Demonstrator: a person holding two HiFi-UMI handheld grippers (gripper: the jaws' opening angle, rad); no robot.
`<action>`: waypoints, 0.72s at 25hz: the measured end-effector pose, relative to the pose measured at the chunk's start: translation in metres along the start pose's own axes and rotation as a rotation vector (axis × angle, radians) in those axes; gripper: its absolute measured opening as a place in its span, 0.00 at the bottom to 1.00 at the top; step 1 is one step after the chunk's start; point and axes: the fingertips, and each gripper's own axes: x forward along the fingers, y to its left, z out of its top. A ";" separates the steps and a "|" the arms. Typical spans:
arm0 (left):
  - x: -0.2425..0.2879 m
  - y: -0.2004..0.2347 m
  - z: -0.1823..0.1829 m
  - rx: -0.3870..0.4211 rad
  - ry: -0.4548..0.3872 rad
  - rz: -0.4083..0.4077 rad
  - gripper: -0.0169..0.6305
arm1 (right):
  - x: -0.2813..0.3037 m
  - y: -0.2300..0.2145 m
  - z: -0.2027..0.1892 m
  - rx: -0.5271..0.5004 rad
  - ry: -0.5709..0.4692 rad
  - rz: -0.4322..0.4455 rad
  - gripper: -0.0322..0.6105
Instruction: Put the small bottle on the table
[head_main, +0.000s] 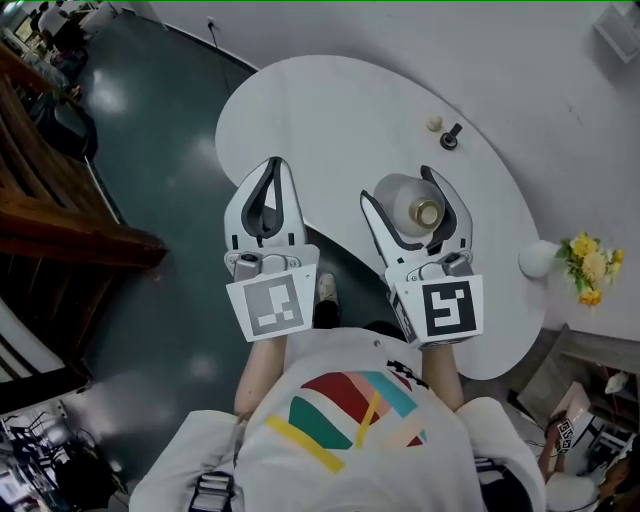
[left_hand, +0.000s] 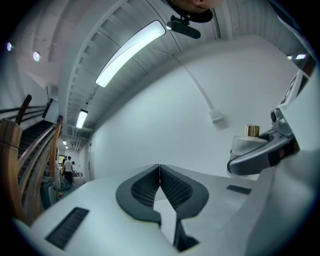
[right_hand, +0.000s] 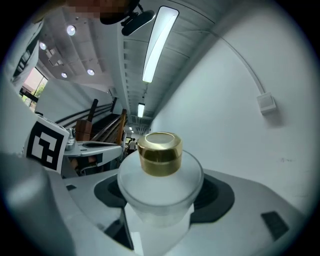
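Note:
A small frosted bottle (head_main: 418, 207) with a gold cap sits between the jaws of my right gripper (head_main: 402, 193), which is shut on its body. The right gripper view shows the bottle (right_hand: 160, 186) upright, cap towards the ceiling, with a dark pad on each side. My left gripper (head_main: 274, 165) is held beside it on the left, shut, with nothing in it; its pads meet in the left gripper view (left_hand: 159, 169). That view also shows the bottle (left_hand: 247, 143) off to the right. Both grippers are raised above the near edge of the white table (head_main: 330, 110).
Two small items, a pale knob (head_main: 434, 124) and a dark one (head_main: 450, 137), lie on the far part of the table. A white vase (head_main: 538, 259) with yellow flowers (head_main: 592, 266) stands at its right end. Dark floor and a wooden stair lie to the left.

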 end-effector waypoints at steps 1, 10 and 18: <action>0.007 0.009 -0.002 0.003 0.002 -0.004 0.05 | 0.011 0.002 0.001 -0.001 0.005 -0.010 0.59; 0.049 0.043 -0.027 -0.017 0.029 -0.027 0.05 | 0.065 0.006 -0.004 0.001 0.050 -0.042 0.59; 0.064 0.045 -0.039 -0.024 0.067 -0.050 0.05 | 0.087 0.004 -0.011 0.013 0.074 -0.049 0.59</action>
